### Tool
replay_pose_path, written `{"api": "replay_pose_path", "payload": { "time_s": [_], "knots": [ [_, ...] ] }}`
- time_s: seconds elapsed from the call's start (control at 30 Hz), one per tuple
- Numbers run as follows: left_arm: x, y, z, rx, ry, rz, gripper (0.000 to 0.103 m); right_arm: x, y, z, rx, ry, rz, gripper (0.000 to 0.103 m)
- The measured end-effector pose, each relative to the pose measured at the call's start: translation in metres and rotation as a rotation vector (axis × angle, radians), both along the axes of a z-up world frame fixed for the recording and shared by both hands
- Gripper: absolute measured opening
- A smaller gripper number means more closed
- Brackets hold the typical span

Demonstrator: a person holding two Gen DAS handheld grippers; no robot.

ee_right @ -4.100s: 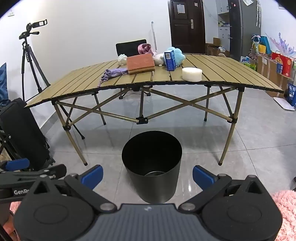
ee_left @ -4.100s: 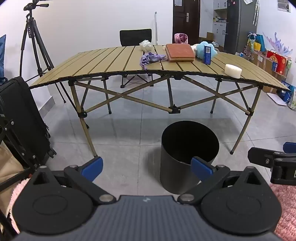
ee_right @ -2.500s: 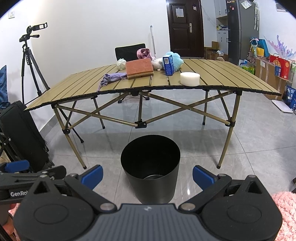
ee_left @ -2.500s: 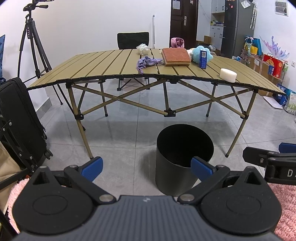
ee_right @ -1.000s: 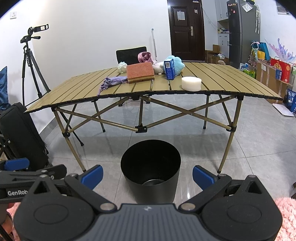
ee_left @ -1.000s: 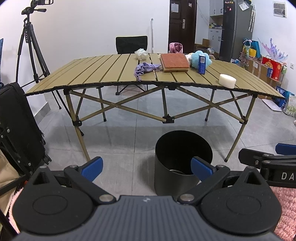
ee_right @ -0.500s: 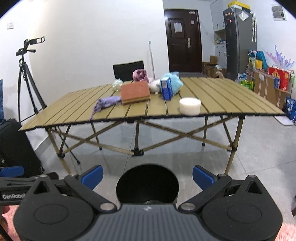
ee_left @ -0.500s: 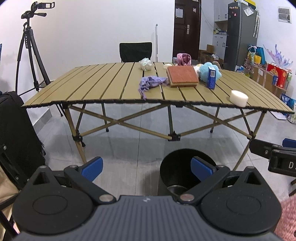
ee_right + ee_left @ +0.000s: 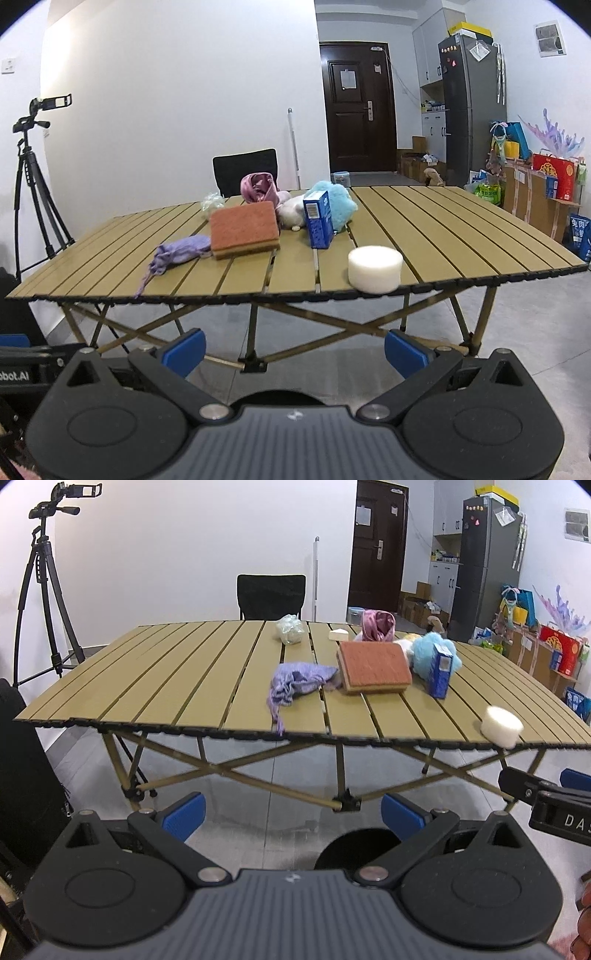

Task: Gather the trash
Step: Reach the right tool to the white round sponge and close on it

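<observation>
A slatted tan folding table (image 9: 177, 686) (image 9: 461, 236) holds a purple cloth (image 9: 295, 683) (image 9: 181, 251), an orange sponge block (image 9: 373, 666) (image 9: 243, 229), a blue carton (image 9: 440, 672) (image 9: 317, 219), a white foam puck (image 9: 501, 725) (image 9: 375, 269), a fluffy blue toy (image 9: 424, 653) (image 9: 338, 206), a pink cloth (image 9: 376, 624) (image 9: 258, 187) and a crumpled clear wrapper (image 9: 290, 628) (image 9: 212, 202). A black bin (image 9: 354, 851) (image 9: 277, 397) stands on the floor below. My left gripper (image 9: 291, 814) and right gripper (image 9: 293, 349) both hang open and empty in front of the table's near edge.
A black chair (image 9: 271, 596) (image 9: 245, 170) stands behind the table. A camera tripod (image 9: 40, 590) (image 9: 29, 184) is at the left, black luggage (image 9: 26, 775) at the near left. Boxes and bags (image 9: 546, 199) line the right wall beside a fridge (image 9: 472, 107).
Both grippers have risen and moved nearer the table, so the tabletop now fills the views and the bin has dropped to the bottom edge. Both stay open.
</observation>
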State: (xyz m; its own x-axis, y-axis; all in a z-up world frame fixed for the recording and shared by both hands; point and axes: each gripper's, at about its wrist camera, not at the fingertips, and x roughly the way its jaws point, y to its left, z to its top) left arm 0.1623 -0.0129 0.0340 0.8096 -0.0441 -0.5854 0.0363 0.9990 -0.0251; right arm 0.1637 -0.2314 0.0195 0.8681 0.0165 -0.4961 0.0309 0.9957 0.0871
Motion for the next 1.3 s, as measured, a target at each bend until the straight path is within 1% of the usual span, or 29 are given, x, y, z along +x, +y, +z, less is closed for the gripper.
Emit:
{"api": "replay_pose_path", "payload": {
  "time_s": [0.23, 0.3, 0.47, 0.6, 0.67, 0.77, 0.87, 0.93, 1.03, 1.07, 1.13, 1.17, 1.23, 1.3],
  "knots": [
    [0.039, -0.003, -0.003, -0.001, 0.008, 0.023, 0.103, 0.045, -0.021, -0.009, 0.006, -0.018, -0.035, 0.103],
    [0.049, -0.003, -0.003, 0.000, 0.006, 0.027, 0.103, 0.054, -0.026, -0.011, -0.015, -0.036, -0.056, 0.103],
    [0.071, -0.006, -0.007, -0.002, 0.007, 0.034, 0.103, 0.076, -0.036, -0.018, -0.081, -0.101, -0.155, 0.103],
    [0.085, -0.009, -0.014, -0.009, 0.025, 0.031, 0.103, 0.097, -0.038, -0.028, -0.133, -0.099, -0.161, 0.103],
    [0.093, -0.009, -0.015, -0.014, 0.028, 0.030, 0.103, 0.109, -0.042, -0.035, -0.124, -0.081, -0.155, 0.103],
    [0.104, -0.007, -0.017, -0.021, 0.033, 0.029, 0.103, 0.126, -0.050, -0.044, -0.080, -0.059, -0.152, 0.102],
    [0.116, -0.005, -0.020, -0.017, 0.044, 0.020, 0.103, 0.134, -0.056, -0.052, -0.053, -0.059, -0.163, 0.101],
    [0.122, -0.003, -0.021, -0.014, 0.043, 0.024, 0.103, 0.138, -0.057, -0.055, -0.062, -0.069, -0.159, 0.095],
    [0.134, 0.002, -0.023, -0.028, 0.046, 0.030, 0.103, 0.143, -0.054, -0.059, -0.085, -0.066, -0.148, 0.093],
    [0.137, 0.003, -0.023, -0.035, 0.046, 0.030, 0.103, 0.145, -0.052, -0.060, -0.092, -0.061, -0.143, 0.089],
    [0.145, 0.005, -0.025, -0.041, 0.049, 0.041, 0.103, 0.147, -0.048, -0.061, -0.108, -0.058, -0.130, 0.078],
    [0.147, 0.006, -0.025, -0.040, 0.048, 0.042, 0.103, 0.148, -0.047, -0.060, -0.111, -0.058, -0.124, 0.075],
    [0.155, 0.006, -0.026, -0.035, 0.049, 0.043, 0.103, 0.150, -0.046, -0.058, -0.107, -0.057, -0.108, 0.057],
    [0.162, 0.006, -0.027, -0.036, 0.049, 0.047, 0.103, 0.149, -0.045, -0.055, -0.083, -0.060, -0.081, 0.057]
  ]
}}
